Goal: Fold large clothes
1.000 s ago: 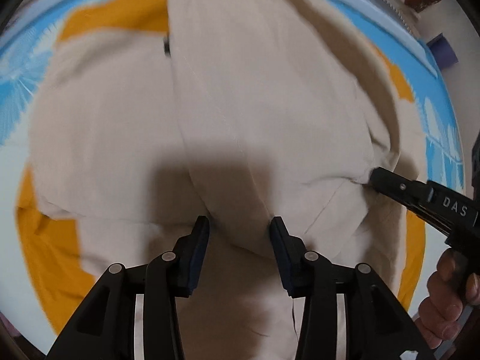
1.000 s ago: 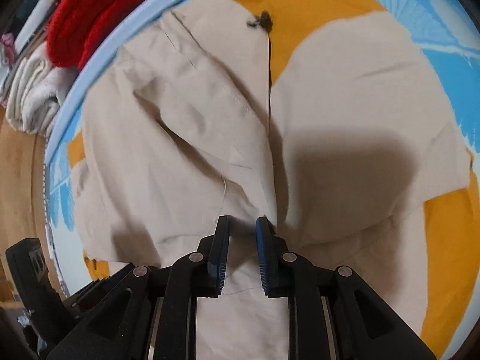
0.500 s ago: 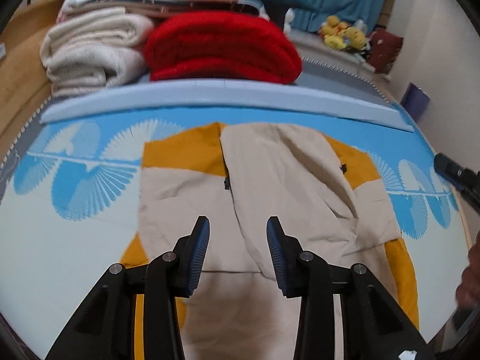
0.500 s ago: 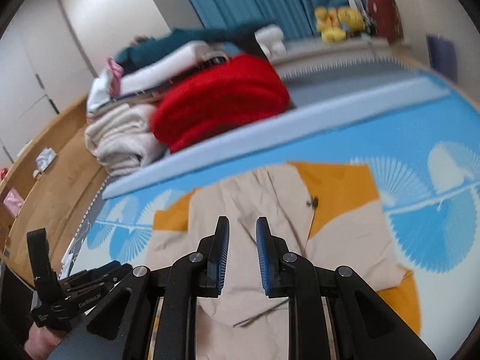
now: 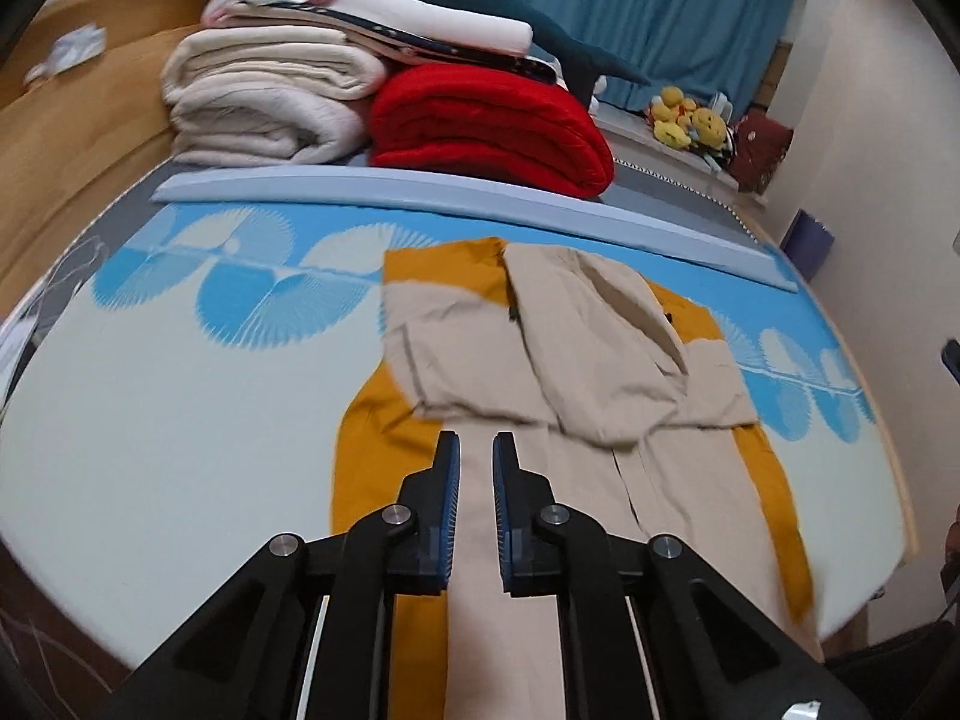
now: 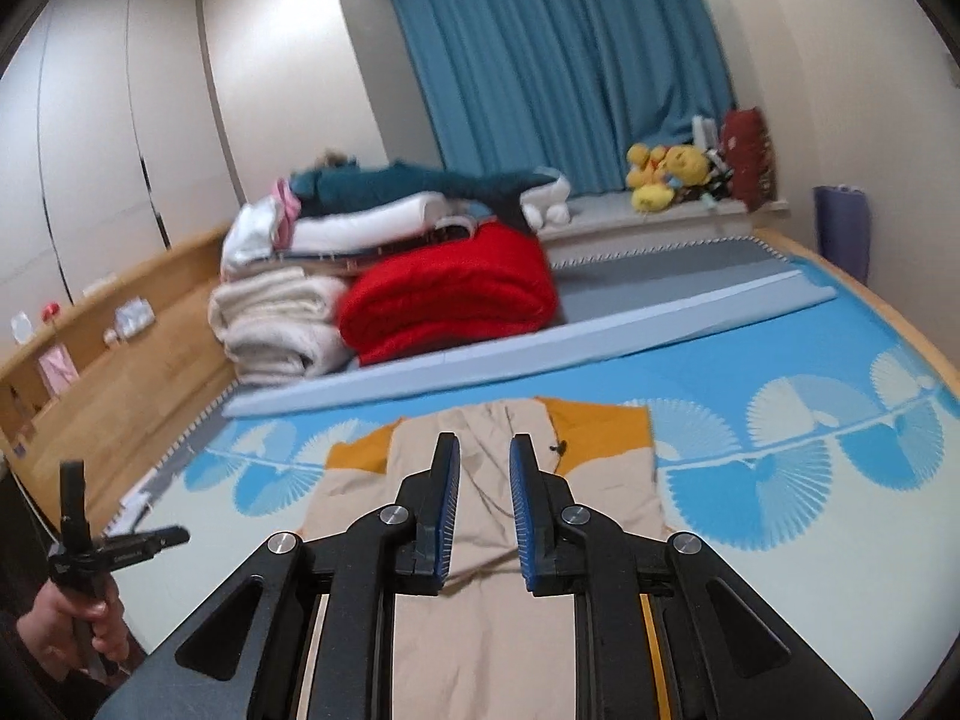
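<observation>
A beige and mustard-yellow jacket (image 5: 540, 348) lies flat on the patterned bed mat, with its sleeves folded in over the body. My left gripper (image 5: 476, 441) hovers above the jacket's near half. Its jaws are closing to a narrow gap, with nothing between them. In the right wrist view the jacket (image 6: 600, 480) lies beyond my right gripper (image 6: 485, 444), which is held high above it. Its jaws are closing slightly and hold nothing. A hand (image 6: 66, 630) at the lower left grips the left tool's handle.
Folded bedding is stacked at the head of the bed: a red blanket (image 5: 486, 126), cream blankets (image 5: 270, 96) and other folded cloth on top. A pale blue foam strip (image 5: 420, 192) crosses the mat. A wooden headboard (image 5: 60, 120) is on the left, and blue curtains (image 6: 558, 60) and plush toys (image 6: 660, 174) at the back.
Both grippers have lifted up and drawn back from close over the jacket, so the whole bed now shows. The left jaws have narrowed a lot; the right jaws look much the same.
</observation>
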A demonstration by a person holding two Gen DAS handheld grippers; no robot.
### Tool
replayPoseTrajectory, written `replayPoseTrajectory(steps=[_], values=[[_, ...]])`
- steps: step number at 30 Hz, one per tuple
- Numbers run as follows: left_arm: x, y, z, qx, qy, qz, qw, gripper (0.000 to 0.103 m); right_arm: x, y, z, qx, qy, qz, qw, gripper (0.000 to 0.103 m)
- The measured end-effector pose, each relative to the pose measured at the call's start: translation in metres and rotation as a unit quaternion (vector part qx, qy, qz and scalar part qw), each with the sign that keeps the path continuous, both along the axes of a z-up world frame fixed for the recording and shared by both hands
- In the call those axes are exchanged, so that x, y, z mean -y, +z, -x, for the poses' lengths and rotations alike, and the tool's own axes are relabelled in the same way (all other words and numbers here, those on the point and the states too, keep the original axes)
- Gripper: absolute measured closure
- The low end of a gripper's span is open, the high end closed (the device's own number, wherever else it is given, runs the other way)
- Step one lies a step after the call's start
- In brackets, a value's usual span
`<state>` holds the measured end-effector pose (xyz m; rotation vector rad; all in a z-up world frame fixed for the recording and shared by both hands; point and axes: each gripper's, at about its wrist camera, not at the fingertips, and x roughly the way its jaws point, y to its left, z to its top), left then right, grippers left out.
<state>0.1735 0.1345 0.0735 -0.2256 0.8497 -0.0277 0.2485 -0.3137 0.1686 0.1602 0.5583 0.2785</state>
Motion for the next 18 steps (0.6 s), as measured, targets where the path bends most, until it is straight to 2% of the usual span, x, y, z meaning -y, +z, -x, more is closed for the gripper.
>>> replayPoseTrajectory(steps=[3, 6, 8, 9, 10, 12, 13, 15, 18], values=[[-0.009, 0.008, 0.048, 0.015, -0.001, -0.007, 0.9999, 0.095, 0.034, 0.022, 0.057, 0.027, -0.016, 0.007, 1.0, 0.087], [-0.02, -0.001, 0.089, 0.012, 0.005, 0.0, 0.9999, 0.095, 0.068, 0.019, 0.106, 0.021, -0.032, 0.006, 0.999, 0.085], [-0.032, -0.013, 0.103, -0.013, 0.029, 0.042, 0.9986, 0.098, 0.083, -0.005, 0.122, -0.022, -0.044, 0.02, 0.999, 0.082], [-0.037, -0.015, 0.107, -0.014, 0.033, 0.073, 0.9967, 0.098, 0.089, -0.018, 0.127, -0.043, -0.051, 0.026, 0.997, 0.081], [-0.039, -0.018, 0.11, -0.014, 0.034, 0.083, 0.9959, 0.098, 0.098, -0.041, 0.133, -0.072, -0.064, 0.031, 0.995, 0.081], [-0.04, -0.035, 0.11, -0.029, 0.035, 0.067, 0.9967, 0.098, 0.111, -0.078, 0.133, -0.141, -0.086, 0.043, 0.985, 0.081], [-0.042, -0.048, 0.109, -0.041, 0.04, 0.067, 0.9961, 0.098, 0.117, -0.092, 0.131, -0.158, -0.087, 0.037, 0.983, 0.081], [-0.046, -0.084, 0.105, -0.074, 0.042, 0.093, 0.9921, 0.098, 0.126, -0.117, 0.126, -0.198, -0.098, 0.047, 0.974, 0.081], [-0.046, -0.131, 0.095, -0.144, 0.07, 0.097, 0.9823, 0.098, 0.135, -0.133, 0.117, -0.217, -0.104, 0.04, 0.97, 0.08]])
